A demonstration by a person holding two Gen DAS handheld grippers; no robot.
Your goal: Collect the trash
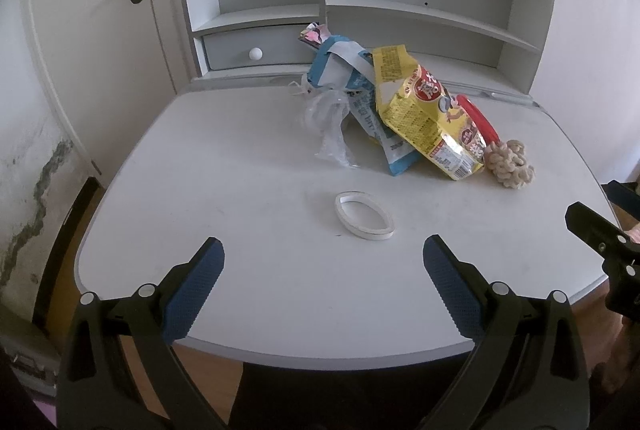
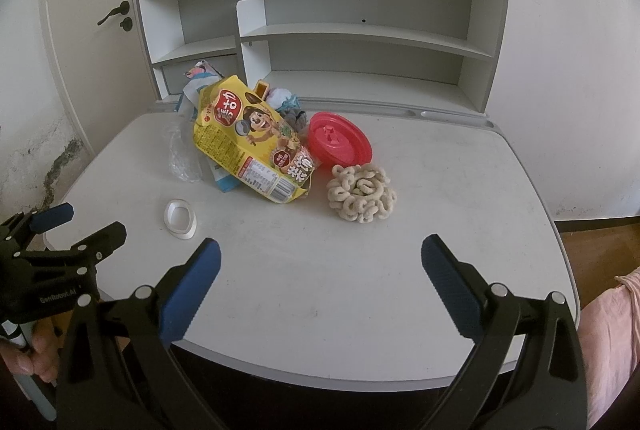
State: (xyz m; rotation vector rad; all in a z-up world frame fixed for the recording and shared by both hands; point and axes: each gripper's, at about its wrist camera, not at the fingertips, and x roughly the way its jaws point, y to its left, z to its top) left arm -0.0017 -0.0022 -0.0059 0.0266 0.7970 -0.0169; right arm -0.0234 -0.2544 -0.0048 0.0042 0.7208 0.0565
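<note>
Your yellow snack bag (image 2: 256, 146) lies crumpled mid-table: red lid (image 2: 340, 144) touching its right, ring snacks (image 2: 362, 196) just beyond, tape ring (image 2: 181, 217) left.

Left gripper (image 1: 323, 262) hovers over white desk (image 1: 248, 270), jaws spread wide, empty. Flattened white tape ring (image 1: 364, 215) lies just ahead; yellow snack bag (image 1: 428, 114) and crumpled clear plastic (image 1: 326, 122) beyond.

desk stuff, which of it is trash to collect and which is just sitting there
Likely trash to collect:
yellow snack bag
blue wrapper
clear plastic bag
red lid
pile of snack rings
tape ring, possibly

Just there:
desk
shelf unit
drawer
door

Both the left gripper and right gripper are open and empty.
</note>
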